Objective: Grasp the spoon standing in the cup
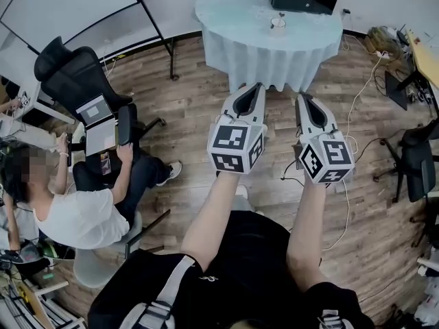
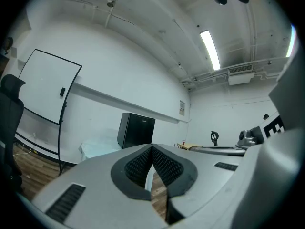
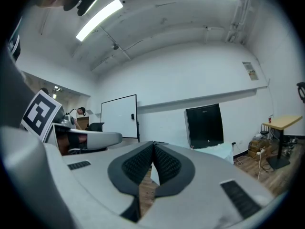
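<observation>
I have both claws pinched tight and empty: left gripper (image 1: pixel 258 86) and right gripper (image 1: pixel 302 96) side by side over the wooden floor (image 1: pixel 192 156). The cup (image 1: pixel 278 23), its spoon (image 1: pixel 280 16) barely visible, stands on the round table (image 1: pixel 233 12) well ahead of them.
</observation>
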Available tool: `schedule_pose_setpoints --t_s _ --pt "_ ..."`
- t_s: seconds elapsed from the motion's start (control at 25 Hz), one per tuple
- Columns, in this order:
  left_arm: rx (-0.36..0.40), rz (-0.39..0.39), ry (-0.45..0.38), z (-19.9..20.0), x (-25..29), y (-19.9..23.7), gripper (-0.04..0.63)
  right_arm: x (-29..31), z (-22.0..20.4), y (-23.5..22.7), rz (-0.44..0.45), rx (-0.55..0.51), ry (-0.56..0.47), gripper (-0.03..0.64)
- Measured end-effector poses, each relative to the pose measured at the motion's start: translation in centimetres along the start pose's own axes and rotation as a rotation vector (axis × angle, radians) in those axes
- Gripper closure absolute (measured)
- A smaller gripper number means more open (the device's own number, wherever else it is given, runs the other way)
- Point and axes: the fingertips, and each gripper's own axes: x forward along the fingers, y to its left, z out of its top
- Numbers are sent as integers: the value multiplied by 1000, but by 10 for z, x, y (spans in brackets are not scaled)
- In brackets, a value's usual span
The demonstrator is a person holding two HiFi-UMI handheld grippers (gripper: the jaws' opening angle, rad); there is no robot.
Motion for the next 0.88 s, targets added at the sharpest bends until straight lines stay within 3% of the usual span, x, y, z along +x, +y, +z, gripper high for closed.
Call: schedule_pose_setpoints --t_s 0.44,0.88 --pt "-6 -62 -30 26 41 32 581 60 13 0 -8 -24 -14 615" --pt "-38 -113 -35 23 54 31 581 62 10 -20 -67 -28 1 615"
